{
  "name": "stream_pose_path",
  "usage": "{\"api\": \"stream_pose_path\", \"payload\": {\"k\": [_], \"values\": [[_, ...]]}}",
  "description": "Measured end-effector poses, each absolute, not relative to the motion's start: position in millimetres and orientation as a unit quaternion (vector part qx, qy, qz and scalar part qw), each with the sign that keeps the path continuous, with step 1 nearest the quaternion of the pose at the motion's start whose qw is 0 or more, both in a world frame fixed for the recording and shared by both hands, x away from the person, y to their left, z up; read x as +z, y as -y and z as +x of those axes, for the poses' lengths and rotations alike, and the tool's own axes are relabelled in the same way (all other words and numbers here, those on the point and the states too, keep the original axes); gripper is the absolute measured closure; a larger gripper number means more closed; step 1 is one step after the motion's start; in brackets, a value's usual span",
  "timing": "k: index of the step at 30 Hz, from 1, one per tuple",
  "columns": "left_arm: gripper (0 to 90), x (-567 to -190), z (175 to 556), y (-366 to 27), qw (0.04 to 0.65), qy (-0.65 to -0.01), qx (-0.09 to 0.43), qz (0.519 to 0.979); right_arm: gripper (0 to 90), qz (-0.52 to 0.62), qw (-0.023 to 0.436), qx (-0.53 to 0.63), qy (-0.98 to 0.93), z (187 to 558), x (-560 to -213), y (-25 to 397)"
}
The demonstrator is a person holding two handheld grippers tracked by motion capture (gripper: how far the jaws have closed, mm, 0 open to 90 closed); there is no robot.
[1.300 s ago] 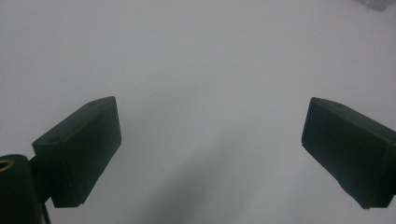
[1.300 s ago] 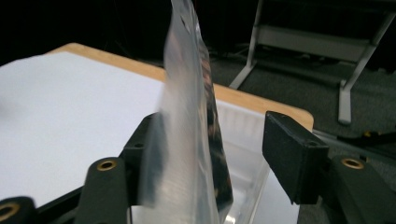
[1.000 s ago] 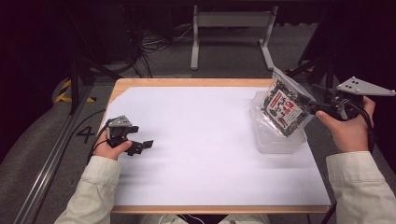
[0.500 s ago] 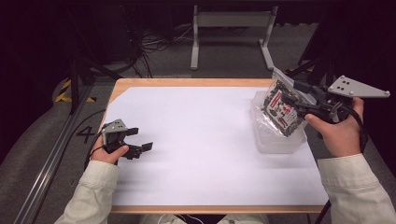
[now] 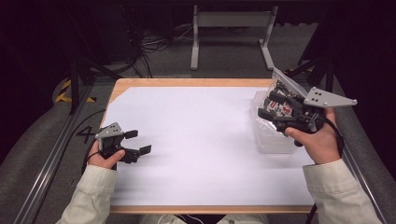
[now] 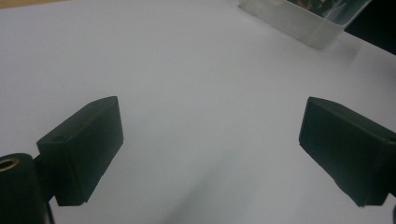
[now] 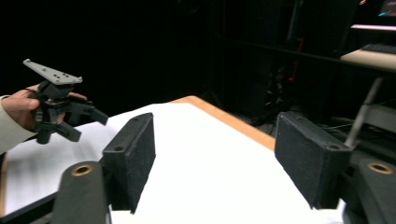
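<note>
A clear plastic box (image 5: 273,140) stands at the table's right side, and its corner (image 6: 317,25) shows at the top of the left gripper view. Red-and-white printed contents (image 5: 280,108) sit in it, partly hidden by my right gripper (image 5: 272,112). That gripper hovers over the box and points left, its jaws open and empty (image 7: 224,154). My left gripper (image 5: 135,142) rests low over the white sheet at the left, open with nothing between its jaws (image 6: 210,144). It also appears far off in the right gripper view (image 7: 88,123).
White paper (image 5: 201,140) covers the wooden table (image 5: 187,82). The table's far edge (image 7: 233,121) borders a dark space. A metal stand (image 5: 229,37) and cables lie on the floor behind. A rail (image 5: 56,158) runs along the left side.
My right gripper has moved left and down over the box and turned to face across the table. The left gripper has drifted slightly toward the person.
</note>
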State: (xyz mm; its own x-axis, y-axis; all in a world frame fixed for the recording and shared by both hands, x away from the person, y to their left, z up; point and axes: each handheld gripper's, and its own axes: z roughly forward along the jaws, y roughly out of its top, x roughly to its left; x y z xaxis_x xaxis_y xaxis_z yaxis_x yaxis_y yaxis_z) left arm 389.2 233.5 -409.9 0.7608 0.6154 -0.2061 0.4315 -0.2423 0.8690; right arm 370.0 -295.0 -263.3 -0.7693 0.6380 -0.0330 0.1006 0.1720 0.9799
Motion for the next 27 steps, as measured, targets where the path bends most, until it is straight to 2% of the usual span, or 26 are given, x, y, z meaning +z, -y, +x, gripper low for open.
{"api": "stream_pose_path", "payload": {"k": [10,19,21,27], "values": [[6.4,-421,385,-235,0.515,-0.347,0.091,0.779,27.9,0.245,0.216,0.585,-0.742,368,-307,262],[4.6,-421,376,-230,0.493,-0.341,0.111,0.793,27.5,0.261,0.209,0.595,-0.731,369,-343,263],[5.1,-424,372,-230,0.516,-0.333,0.116,0.781,27.5,0.262,0.205,0.59,-0.736,370,-355,264],[4.3,-428,368,-231,0.521,-0.327,0.121,0.779,27.5,0.264,0.203,0.586,-0.738,369,-376,265]]}}
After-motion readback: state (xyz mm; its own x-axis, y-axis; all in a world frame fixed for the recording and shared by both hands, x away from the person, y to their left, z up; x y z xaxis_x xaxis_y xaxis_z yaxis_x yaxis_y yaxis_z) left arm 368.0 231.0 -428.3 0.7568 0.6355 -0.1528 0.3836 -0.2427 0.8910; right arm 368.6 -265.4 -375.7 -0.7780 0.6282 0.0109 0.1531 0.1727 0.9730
